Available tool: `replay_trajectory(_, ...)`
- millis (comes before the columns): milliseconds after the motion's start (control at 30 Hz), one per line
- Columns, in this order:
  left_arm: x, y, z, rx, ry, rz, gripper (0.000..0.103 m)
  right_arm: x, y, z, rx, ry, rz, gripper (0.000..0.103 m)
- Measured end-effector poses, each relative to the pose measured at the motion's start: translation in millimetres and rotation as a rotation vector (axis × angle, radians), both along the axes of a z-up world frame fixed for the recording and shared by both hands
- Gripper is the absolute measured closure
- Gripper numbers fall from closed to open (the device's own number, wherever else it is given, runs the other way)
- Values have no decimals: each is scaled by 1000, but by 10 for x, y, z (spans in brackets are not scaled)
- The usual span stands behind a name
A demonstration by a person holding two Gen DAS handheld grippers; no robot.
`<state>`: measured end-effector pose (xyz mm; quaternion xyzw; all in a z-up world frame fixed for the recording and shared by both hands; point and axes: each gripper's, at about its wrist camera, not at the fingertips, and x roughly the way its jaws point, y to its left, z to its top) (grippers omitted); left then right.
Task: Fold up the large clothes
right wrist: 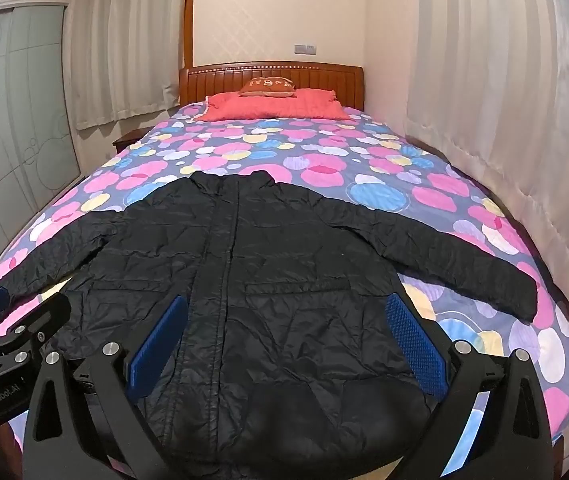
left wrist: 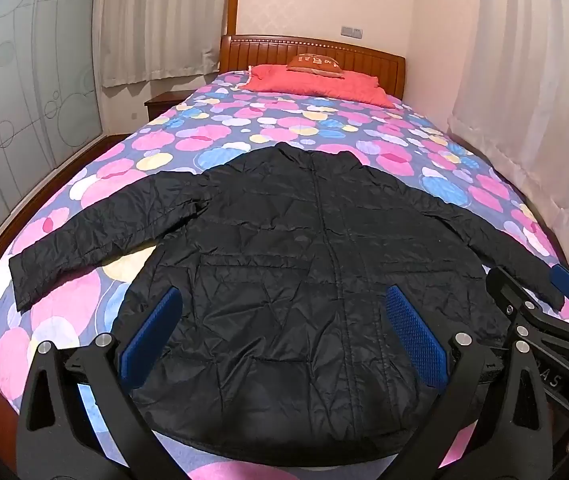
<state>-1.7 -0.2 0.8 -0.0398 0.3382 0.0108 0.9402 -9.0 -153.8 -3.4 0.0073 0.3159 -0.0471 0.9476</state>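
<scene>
The black jacket (left wrist: pixel 284 280) lies flat on the bed (left wrist: pixel 244 128), collar far away, sleeves out sideways. Both tools hang wide and empty above its near hem: the left tool (left wrist: pixel 282 336) is nearer the left sleeve (left wrist: pixel 96 232), the right tool (right wrist: pixel 284 340) nearer the right sleeve (right wrist: pixel 464 264).

jacket (left wrist: pixel 284 264): black | bedspread (left wrist: pixel 212 136): pink-blue circles | pillow (left wrist: pixel 316 84): red

Black tool (left wrist: pixel 284 334) frame, blue textured pads (left wrist: pixel 416 336), silver screws, white "GenRobot.AI" lettering
</scene>
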Motion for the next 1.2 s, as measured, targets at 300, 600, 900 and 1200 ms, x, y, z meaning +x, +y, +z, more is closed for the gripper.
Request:
replay_trajectory(300,-6,7,-13,0,0,-2,2,-2,-5,-8,-2,-3,1,5)
replay_trajectory(600,-9,14,-21,0,1,-3,2,-2,-14,-17,-3,-2,2,5)
replay_trajectory(900,-38,19,-23,0,5,-2,2,-12,4,-7,-4,-2,2,5)
replay_trajectory(1200,-31,21,-24,0,7,-3,2,-1,-3,-19,-5,-2,3,5)
